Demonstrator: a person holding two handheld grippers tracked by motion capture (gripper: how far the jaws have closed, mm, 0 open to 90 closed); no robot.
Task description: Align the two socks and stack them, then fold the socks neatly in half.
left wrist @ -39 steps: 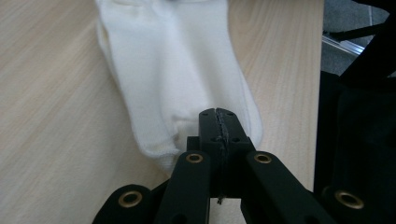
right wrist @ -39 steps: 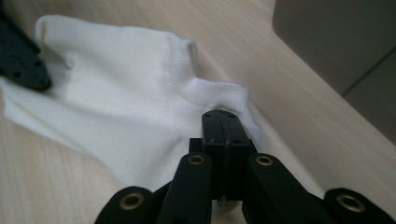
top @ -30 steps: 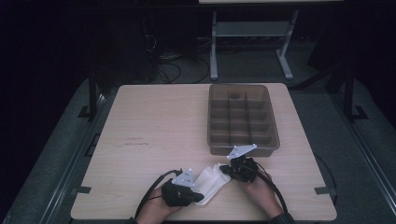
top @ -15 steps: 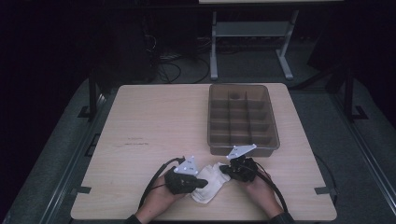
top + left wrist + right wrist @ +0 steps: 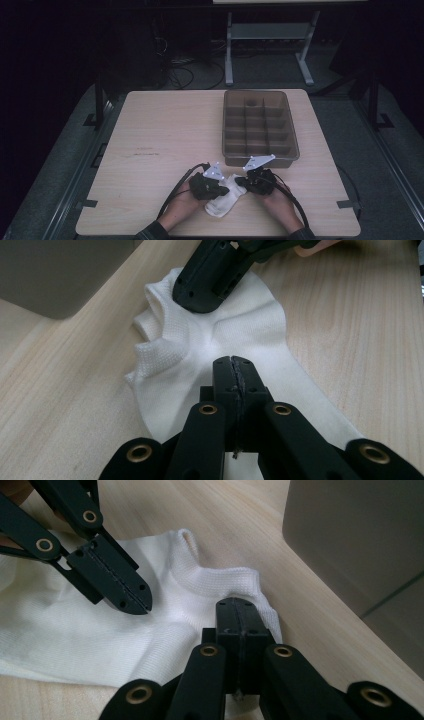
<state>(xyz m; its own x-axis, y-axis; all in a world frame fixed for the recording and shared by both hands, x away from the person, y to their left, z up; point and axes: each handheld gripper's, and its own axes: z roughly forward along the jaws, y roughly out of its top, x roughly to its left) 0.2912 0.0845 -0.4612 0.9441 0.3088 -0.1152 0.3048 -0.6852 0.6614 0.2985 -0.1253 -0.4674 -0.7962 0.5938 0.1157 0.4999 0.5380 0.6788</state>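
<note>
Two pairs of tongs sit at my near edge of the pale wooden surface [image 5: 165, 135], which stands in a dark room with grey floor around it, a tangle of cables and a metal stand [image 5: 265, 45] beyond its far edge. I see a brown compartmented tray [image 5: 257, 127] just ahead of the right tongs, its near wall close to them.

My left tongs [image 5: 234, 371] have their jaws pressed flat together with no gap I can make out, tips resting on the white sock [image 5: 215, 340] near its middle; the cloth puckers toward them, though I cannot tell whether any fabric is pinched between the jaws. My right tongs [image 5: 242, 611] are likewise closed tight, tips at the ribbed cuff of the sock, which bunches up right against them.

From above, the sock lies between the two tongs, touching both, with its toe end trailing toward me, beside the left tongs. In the left gripper view the right tongs come down onto the cuff end, just beyond my own tips, and the tray's wall sits off to the upper left.
</note>
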